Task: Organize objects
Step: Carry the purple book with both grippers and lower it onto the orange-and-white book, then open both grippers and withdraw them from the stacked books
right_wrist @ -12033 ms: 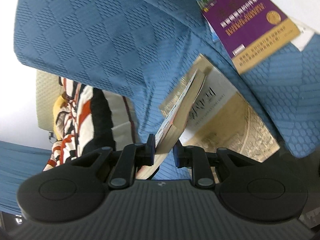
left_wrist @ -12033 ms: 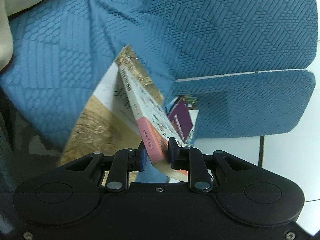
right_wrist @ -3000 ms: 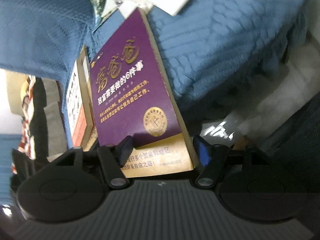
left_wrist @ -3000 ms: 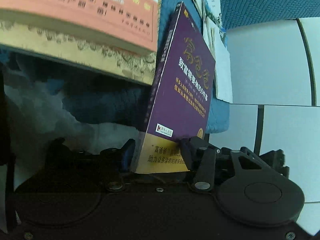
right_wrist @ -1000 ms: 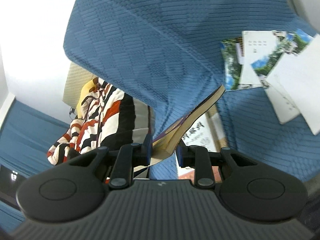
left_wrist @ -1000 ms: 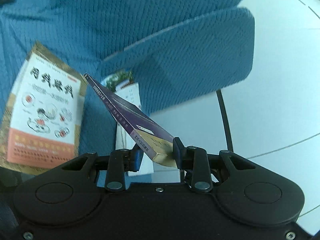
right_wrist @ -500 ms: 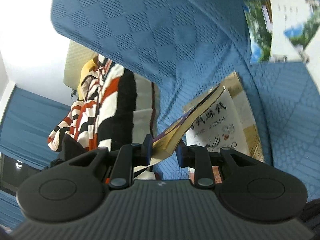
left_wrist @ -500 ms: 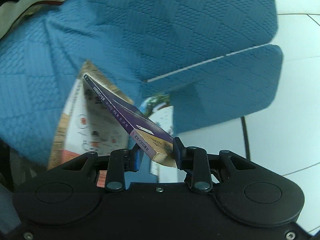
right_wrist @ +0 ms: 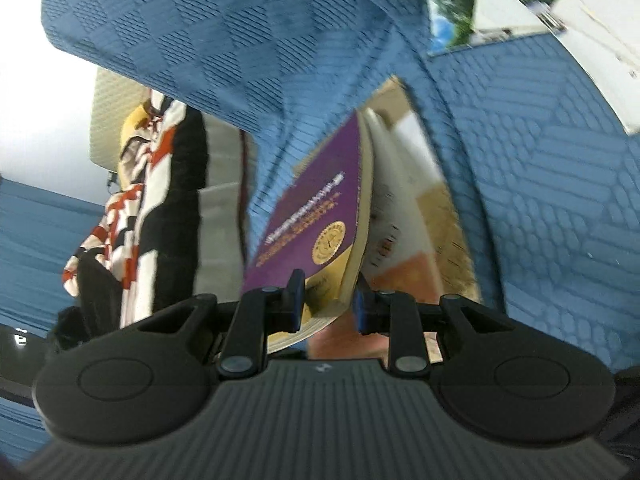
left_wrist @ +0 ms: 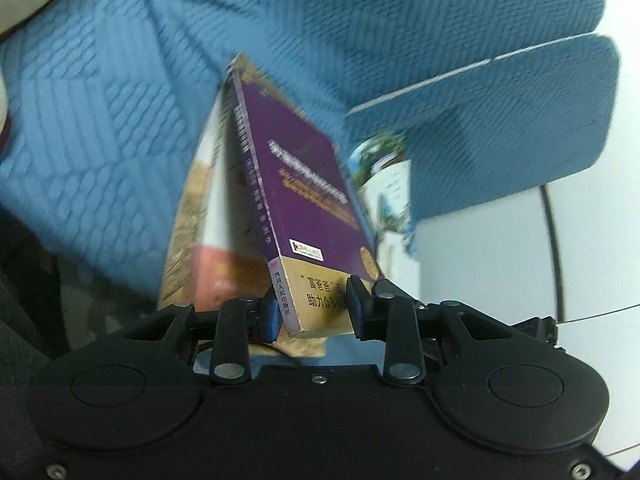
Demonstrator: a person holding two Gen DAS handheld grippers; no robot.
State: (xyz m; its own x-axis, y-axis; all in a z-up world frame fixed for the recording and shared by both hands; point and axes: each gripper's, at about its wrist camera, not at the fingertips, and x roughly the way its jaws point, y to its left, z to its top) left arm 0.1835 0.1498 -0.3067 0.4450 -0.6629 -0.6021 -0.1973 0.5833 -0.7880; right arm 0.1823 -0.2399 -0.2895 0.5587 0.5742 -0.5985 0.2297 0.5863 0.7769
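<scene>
Both pairs of fingers are pinching the same purple book, one corner each. Left gripper (left_wrist: 313, 312): blue pads (left_wrist: 273, 314) press against the spine side and the front cover at the book's lower yellow band, at lower centre of the left wrist view. Right gripper (right_wrist: 327, 304): pads (right_wrist: 296, 300) clamp the cover and the page edge at lower centre of the right wrist view.

Purple book (left_wrist: 304, 184): held tilted above the blue sofa seat (left_wrist: 100, 128), running from lower centre up toward frame centre. Legible writing: yellow band with black Chinese characters reading "富爸爸", and further characters partly hidden by the right-hand finger; spine foot reads 四川人民出版社. A small white logo label sits above the band. Cover text higher up is blurred. In the right wrist view a round gold seal (right_wrist: 329, 242) shows on the cover.

Directly beneath lies a second book (left_wrist: 208, 216) with a white and salmon cover, flat on a larger tan book (right_wrist: 448, 216); the purple book hides most of both.

Farther off, brochures (right_wrist: 500, 4) with landscape photos lie on the seat at upper right of the right wrist view. A striped red, white and black cloth (right_wrist: 152, 200) hangs at left. White floor (left_wrist: 500, 248) shows past the sofa arm (left_wrist: 520, 120).
</scene>
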